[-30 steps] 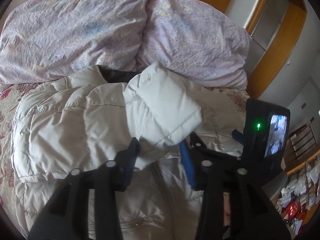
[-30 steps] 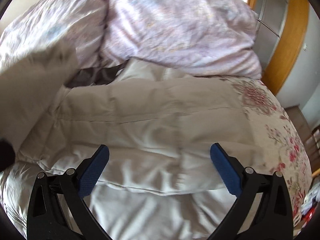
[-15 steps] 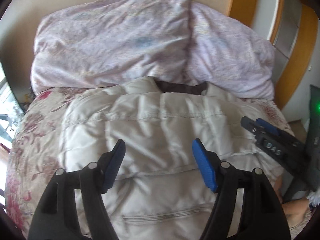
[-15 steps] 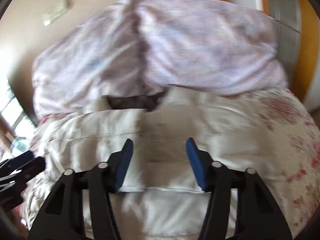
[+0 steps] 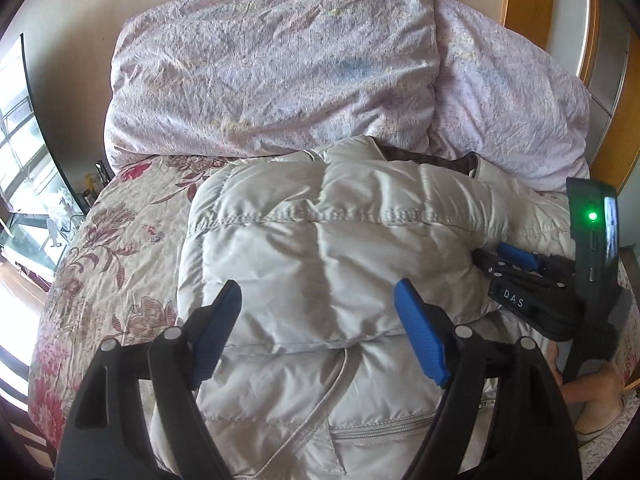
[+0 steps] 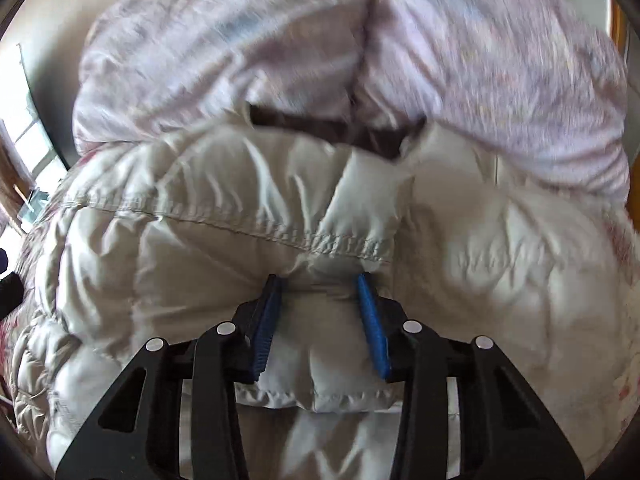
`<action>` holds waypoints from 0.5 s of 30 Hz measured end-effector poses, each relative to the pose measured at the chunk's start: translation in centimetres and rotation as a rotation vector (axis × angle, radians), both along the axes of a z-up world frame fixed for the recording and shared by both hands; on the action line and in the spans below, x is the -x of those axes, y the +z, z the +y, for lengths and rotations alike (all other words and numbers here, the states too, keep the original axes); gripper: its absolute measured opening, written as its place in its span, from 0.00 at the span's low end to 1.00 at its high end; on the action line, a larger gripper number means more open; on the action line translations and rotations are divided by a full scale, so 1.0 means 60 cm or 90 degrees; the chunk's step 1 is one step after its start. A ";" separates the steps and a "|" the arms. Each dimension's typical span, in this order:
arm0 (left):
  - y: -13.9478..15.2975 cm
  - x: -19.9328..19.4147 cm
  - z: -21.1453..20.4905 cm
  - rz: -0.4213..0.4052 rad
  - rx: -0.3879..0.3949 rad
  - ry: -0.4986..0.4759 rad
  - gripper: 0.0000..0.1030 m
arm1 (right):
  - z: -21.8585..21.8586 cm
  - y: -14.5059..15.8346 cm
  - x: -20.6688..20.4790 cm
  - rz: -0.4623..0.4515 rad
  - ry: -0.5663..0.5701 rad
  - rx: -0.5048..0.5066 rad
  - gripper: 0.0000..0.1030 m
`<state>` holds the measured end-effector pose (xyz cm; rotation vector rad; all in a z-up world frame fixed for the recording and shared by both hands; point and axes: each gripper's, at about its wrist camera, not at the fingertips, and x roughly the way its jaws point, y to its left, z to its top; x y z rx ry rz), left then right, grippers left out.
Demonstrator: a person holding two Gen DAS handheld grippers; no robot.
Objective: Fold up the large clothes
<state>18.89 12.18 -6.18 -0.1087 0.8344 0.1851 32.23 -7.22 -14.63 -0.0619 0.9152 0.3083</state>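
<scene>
Both sleeves look folded across the jacket (image 5: 320, 264) on the bed (image 5: 120, 240). My left gripper (image 5: 318, 332) hovers with jaws spread; my right gripper (image 6: 318, 320) pinches a cuff (image 6: 320, 384). Folding the body remains.

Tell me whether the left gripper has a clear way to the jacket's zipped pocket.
Probably yes. The left gripper hangs open above the puffy jacket, and the pocket zip lies uncovered just below its fingers; the right gripper sits off to the side.

both wrist views face headboard-ward, sharing jacket (image 5: 320, 264), pillows (image 6: 360, 40)
</scene>
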 end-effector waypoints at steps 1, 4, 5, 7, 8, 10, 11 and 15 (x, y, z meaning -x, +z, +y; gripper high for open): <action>-0.002 -0.001 0.001 0.002 -0.001 -0.001 0.76 | -0.004 -0.005 -0.004 0.009 -0.004 -0.003 0.39; -0.009 -0.004 0.001 0.009 -0.002 -0.001 0.76 | -0.005 -0.013 -0.011 0.021 -0.008 -0.001 0.39; -0.011 -0.005 0.001 0.011 -0.002 -0.001 0.76 | -0.003 -0.016 -0.012 0.019 -0.009 0.005 0.39; -0.015 -0.006 0.001 0.016 -0.004 -0.001 0.76 | -0.001 -0.019 -0.012 0.012 -0.012 0.012 0.39; -0.017 -0.005 0.001 0.018 -0.005 -0.002 0.76 | 0.000 -0.020 -0.015 0.009 -0.013 0.016 0.40; -0.018 -0.004 0.002 0.022 -0.007 -0.004 0.76 | -0.001 -0.019 -0.016 0.013 -0.011 0.016 0.40; -0.018 -0.002 0.002 0.023 -0.008 -0.005 0.76 | -0.002 -0.017 -0.018 0.020 -0.008 0.012 0.40; -0.012 0.014 0.008 0.021 -0.025 -0.007 0.81 | -0.024 0.000 -0.015 0.054 0.004 -0.029 0.47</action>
